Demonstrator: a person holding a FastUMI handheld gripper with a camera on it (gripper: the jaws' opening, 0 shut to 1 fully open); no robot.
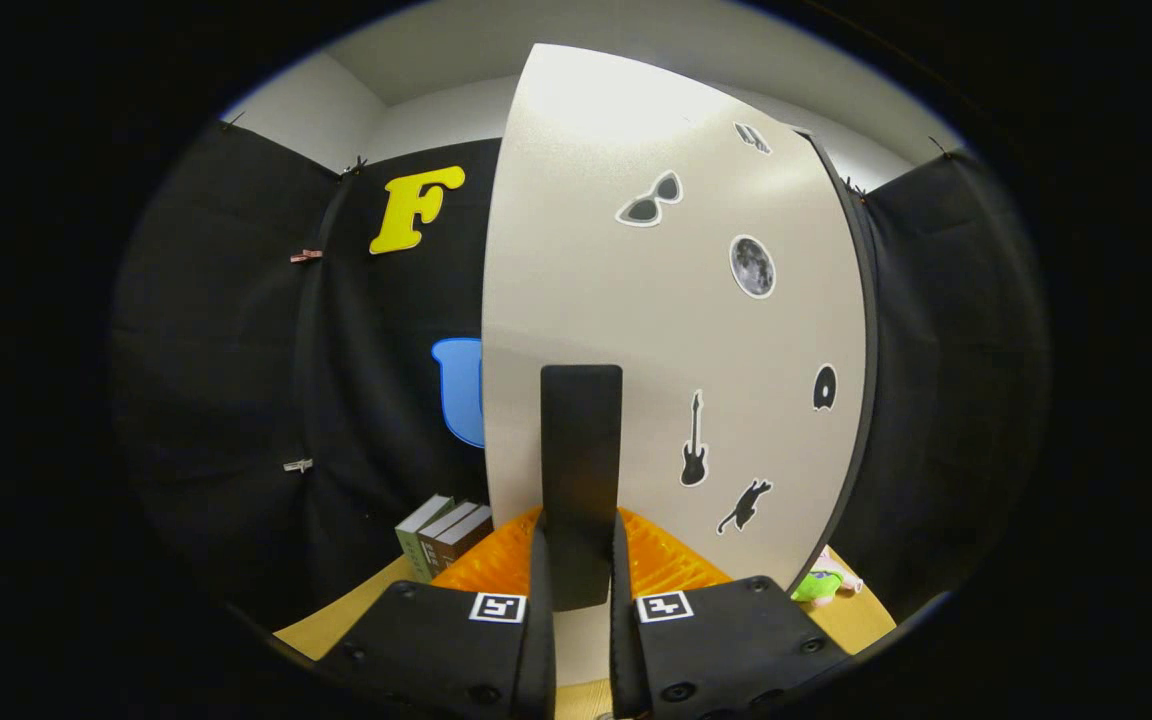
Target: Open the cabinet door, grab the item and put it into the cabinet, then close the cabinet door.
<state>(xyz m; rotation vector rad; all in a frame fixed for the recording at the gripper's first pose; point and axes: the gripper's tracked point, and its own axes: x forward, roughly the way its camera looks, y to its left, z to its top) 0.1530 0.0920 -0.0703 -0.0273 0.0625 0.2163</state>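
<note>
Black cloth walls (pixel 236 350) wrap the booth, with a pale wall and ceiling showing above them, and a couple of small clips pinned to the cloth off to the claw's left. Down low there's a tan wooden table (pixel 336 615) under everything. Right in front of the claw (pixel 577 575) stands the cabinet door (pixel 636 300), a big off-white panel that takes up most of what's ahead and looks swung toward the camera, with a thin dark edge running down its right side. It's got a bunch of stickers on it: sunglasses (pixel 650 201), a moon (pixel 752 266), a guitar (pixel 694 445), a cat (pixel 744 506), plus a couple of smaller ones further up and to the right. The tall black handle (pixel 581 470) sits upright on the door, and its lower end drops right between the two fingers, which are closed in tight against both of its sides, so the claw is clamped on the handle. Some orange ridged thing (pixel 671 560) peeks out behind the fingers on both sides; can't tell what it is. Off to the claw's left, beyond the fingers, a few books (pixel 441 535) stand on the table beside the door. The item, a little green plush toy (pixel 821 583), lies on the table off to the right of the claw, just past the door's lower right corner, partly hidden by it.
</note>
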